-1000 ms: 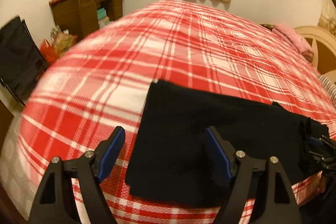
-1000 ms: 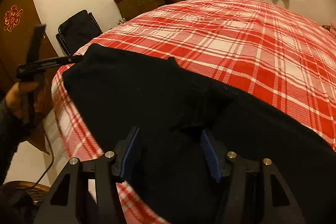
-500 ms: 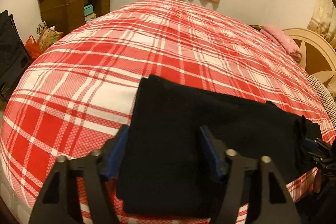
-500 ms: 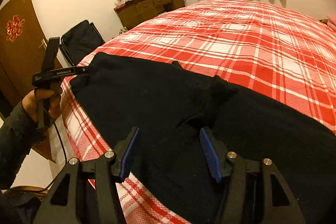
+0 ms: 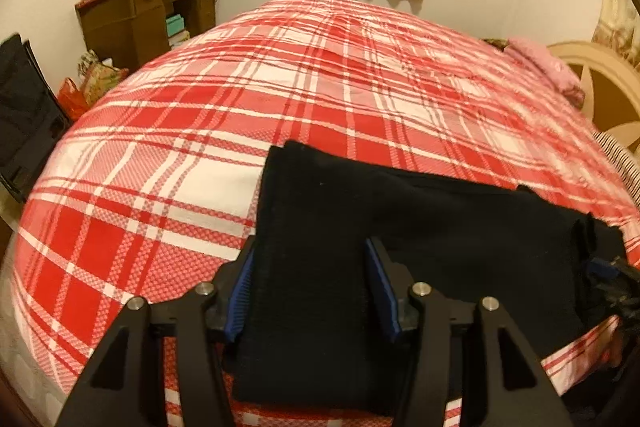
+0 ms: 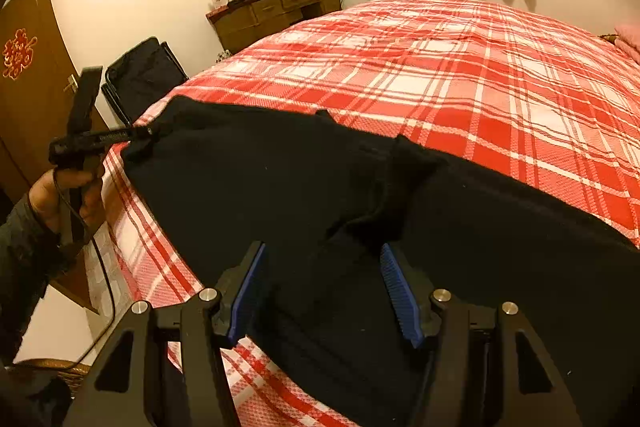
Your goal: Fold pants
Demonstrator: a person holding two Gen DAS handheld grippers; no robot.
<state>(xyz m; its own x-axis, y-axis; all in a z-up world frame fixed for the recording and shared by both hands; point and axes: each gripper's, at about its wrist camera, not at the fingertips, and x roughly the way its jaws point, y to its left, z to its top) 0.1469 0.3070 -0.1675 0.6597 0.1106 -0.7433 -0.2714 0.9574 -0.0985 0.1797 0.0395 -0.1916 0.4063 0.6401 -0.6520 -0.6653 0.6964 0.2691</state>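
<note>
On the near edge of the bed (image 5: 328, 99), with its red-and-white plaid cover, the black pants (image 5: 440, 227) lie stretched flat, one end at the corner of the bed and the rest running along the edge. Left gripper (image 5: 312, 287) is right over that end, and its blue fingers (image 5: 240, 291) are closing in, cloth between them, the left pad at the hem's side edge; a firm pinch can't be confirmed. Right gripper (image 6: 328, 295) hovers over a bunched ridge of fabric, fingers about half open, straddling the dark cloth without clearly pressing it. In the right wrist view, the person's left hand (image 6: 68, 195) grips its tool at the pants' far end.
</note>
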